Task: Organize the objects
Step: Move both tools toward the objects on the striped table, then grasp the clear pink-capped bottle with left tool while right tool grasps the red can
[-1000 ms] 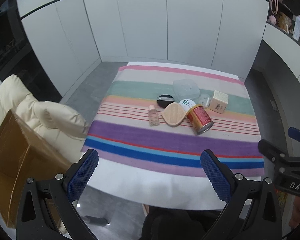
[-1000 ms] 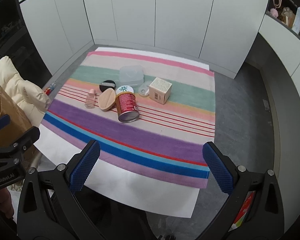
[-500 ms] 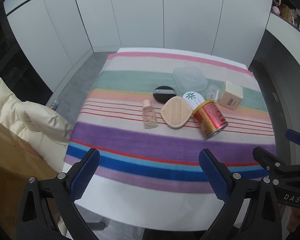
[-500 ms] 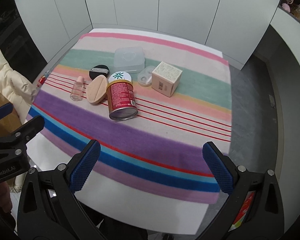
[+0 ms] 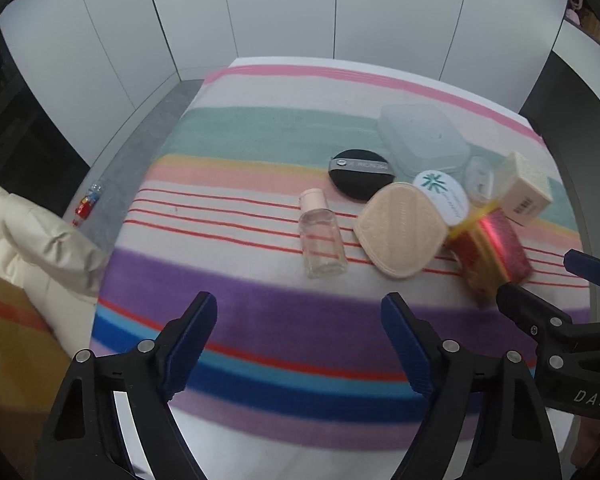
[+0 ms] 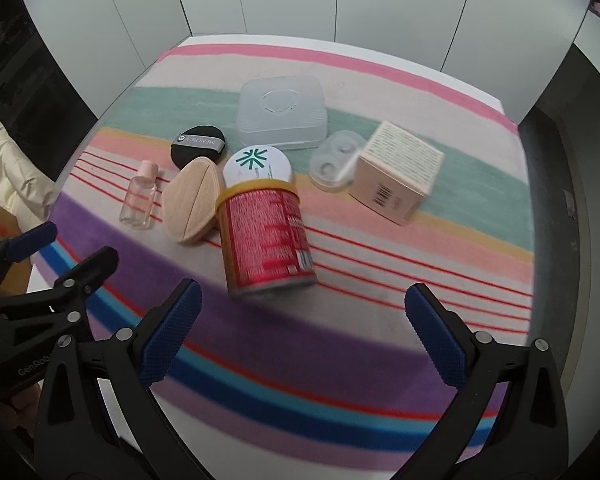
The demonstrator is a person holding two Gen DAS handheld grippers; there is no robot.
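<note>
So both grippers are hanging over the near side of the bench [image 6: 512, 92], which is wearing a striped cloth [image 5: 236, 320]. The left gripper [image 5: 300, 348] is standing open with nothing between its blue pads, and its jaws have just been closing in a bit. The right gripper [image 6: 300, 336] is sitting wide open, empty too.

All the stuff is bunching up mid-cloth: a small clear bottle [image 5: 322, 240] lying flat, a beige sponge [image 5: 400, 234] just beside it, a black puff [image 5: 360, 174] behind, a red can [image 6: 266, 232] on its side, a clear case [image 6: 282, 112] and a cream box [image 6: 398, 172] toward the right.

The whole purple-and-blue front strip is lying open, and the cloth's left side too.
</note>
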